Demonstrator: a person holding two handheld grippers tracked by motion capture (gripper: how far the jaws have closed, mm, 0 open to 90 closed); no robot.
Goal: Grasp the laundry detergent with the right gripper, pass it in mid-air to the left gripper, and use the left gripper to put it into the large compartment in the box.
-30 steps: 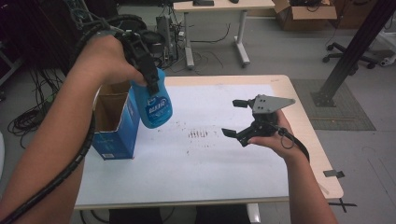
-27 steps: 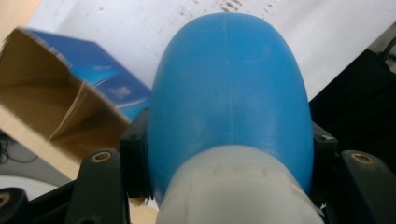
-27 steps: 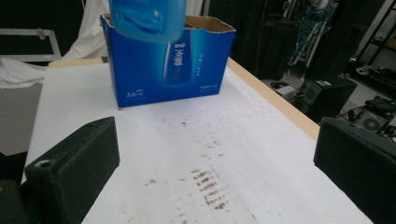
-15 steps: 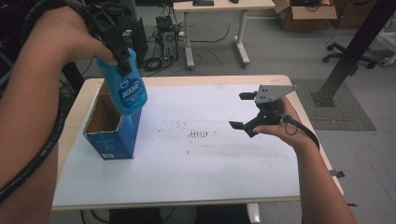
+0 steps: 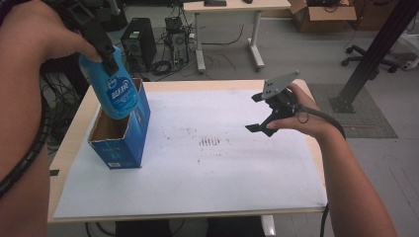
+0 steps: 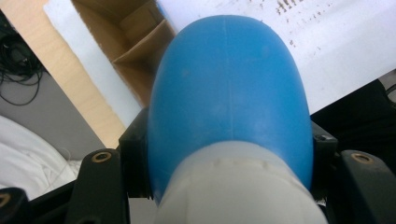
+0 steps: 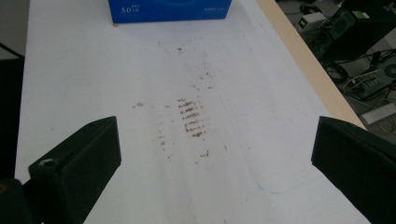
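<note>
A blue bottle point(image 5: 117, 92) with a white label hangs base down over the open top of a blue cardboard box point(image 5: 122, 146). My left gripper point(image 5: 104, 51) is shut on the bottle's neck end from above. In the left gripper view the bottle's blue body point(image 6: 229, 88) bulges between the jaws, with the box's brown inside point(image 6: 135, 51) beyond it. My right gripper point(image 5: 254, 112) is held open above the right side of the table, with nothing between its jaws. The right gripper view looks between them point(image 7: 212, 149) at the stained paper and the box's blue side point(image 7: 170, 11).
A white paper sheet point(image 5: 222, 168) with brown smudges at its middle covers most of the wooden table point(image 5: 69, 128). Beyond the table stand a desk, computer gear with cables, a cardboard carton and an office chair. A black post rises at the far right.
The left hand has carried the bottle to the left and upward, from beside the box to over its open top. The right gripper has risen a little and stays open.
</note>
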